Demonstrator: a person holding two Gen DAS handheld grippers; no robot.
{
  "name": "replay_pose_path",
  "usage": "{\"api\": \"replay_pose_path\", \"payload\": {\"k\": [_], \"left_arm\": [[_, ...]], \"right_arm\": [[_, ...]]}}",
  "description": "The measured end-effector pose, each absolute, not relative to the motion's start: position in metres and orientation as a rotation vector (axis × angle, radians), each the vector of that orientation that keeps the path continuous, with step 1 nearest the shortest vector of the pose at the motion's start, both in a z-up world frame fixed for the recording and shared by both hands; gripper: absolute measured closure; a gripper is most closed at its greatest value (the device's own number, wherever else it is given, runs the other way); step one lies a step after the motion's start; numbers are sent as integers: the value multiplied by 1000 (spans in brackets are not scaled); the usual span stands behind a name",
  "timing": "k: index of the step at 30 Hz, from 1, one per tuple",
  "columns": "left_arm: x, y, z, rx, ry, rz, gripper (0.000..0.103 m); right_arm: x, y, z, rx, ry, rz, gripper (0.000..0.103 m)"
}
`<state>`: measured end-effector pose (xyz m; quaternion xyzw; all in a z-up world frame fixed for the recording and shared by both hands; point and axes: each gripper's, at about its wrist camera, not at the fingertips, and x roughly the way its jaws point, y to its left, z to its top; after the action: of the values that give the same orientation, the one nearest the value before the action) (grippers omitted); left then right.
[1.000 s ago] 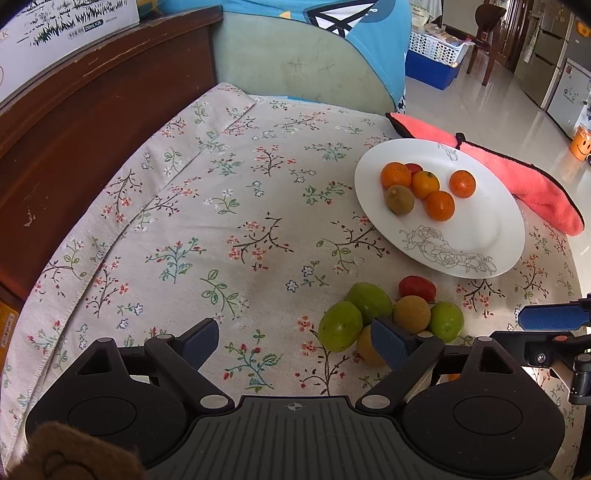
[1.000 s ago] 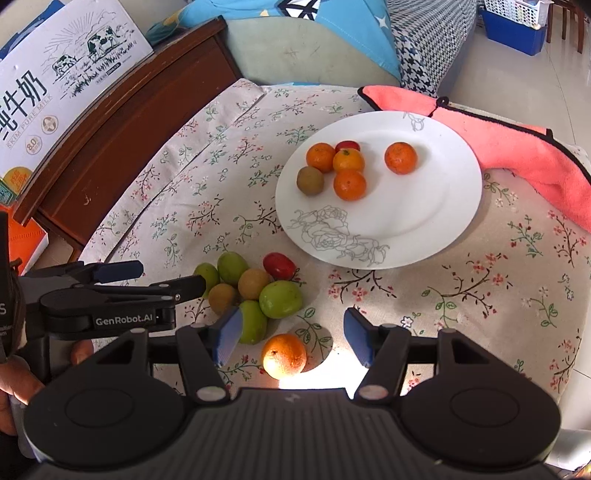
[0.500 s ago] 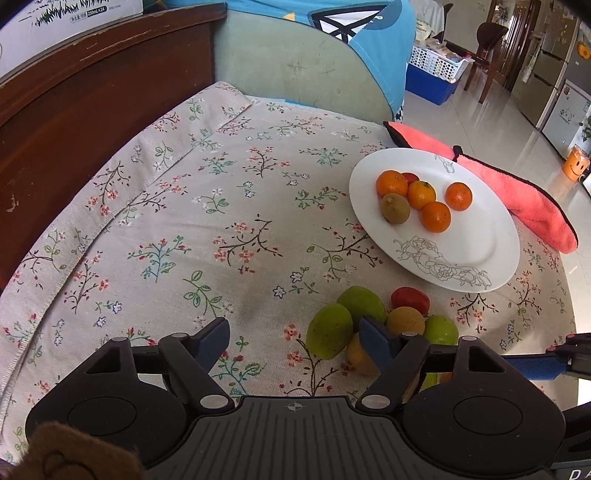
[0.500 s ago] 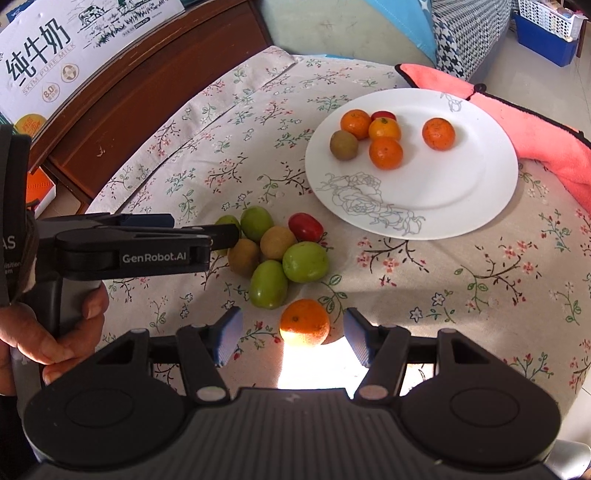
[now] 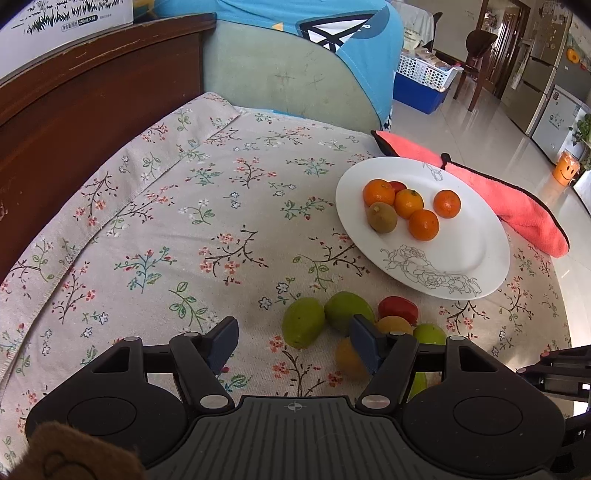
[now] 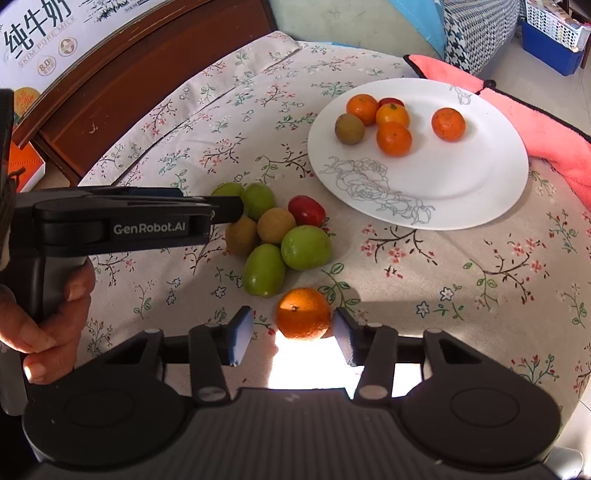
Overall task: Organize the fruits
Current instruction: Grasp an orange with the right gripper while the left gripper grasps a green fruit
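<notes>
A white plate carries several oranges, a kiwi and a red fruit. In front of it on the floral cloth lies a pile of green, brown and red fruits. My left gripper is low over the pile. Its jaws are closing with a green fruit between them, and the pads stand clear of it. My right gripper straddles a lone orange on the cloth. Its jaws are closing too; the right pad is nearly at the peel and the left pad stands apart.
A pink towel lies behind the plate at the table's right edge, with floor beyond. A dark wooden board and a milk carton box border the left. A hand holds the left gripper's handle.
Both pairs of jaws have narrowed. The right gripper sank toward the lone orange, which now sits between its pads. The left gripper stayed over the pile.
</notes>
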<state>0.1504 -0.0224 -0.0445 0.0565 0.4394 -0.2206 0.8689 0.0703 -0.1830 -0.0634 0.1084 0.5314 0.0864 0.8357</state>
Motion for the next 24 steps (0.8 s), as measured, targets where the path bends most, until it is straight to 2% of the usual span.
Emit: {"api": "replay_pose_path", "payload": {"k": [5, 10, 24], "left_arm": [[152, -23, -48, 132, 909, -473, 40], [152, -22, -48, 149, 917, -493, 52], [153, -32, -62, 242, 893, -472, 56]], "right_arm": [[69, -180, -64, 189, 1104, 175, 71], [70, -183, -64, 212, 1107, 171, 71], [71, -184, -64, 232, 1113, 165, 71]]}}
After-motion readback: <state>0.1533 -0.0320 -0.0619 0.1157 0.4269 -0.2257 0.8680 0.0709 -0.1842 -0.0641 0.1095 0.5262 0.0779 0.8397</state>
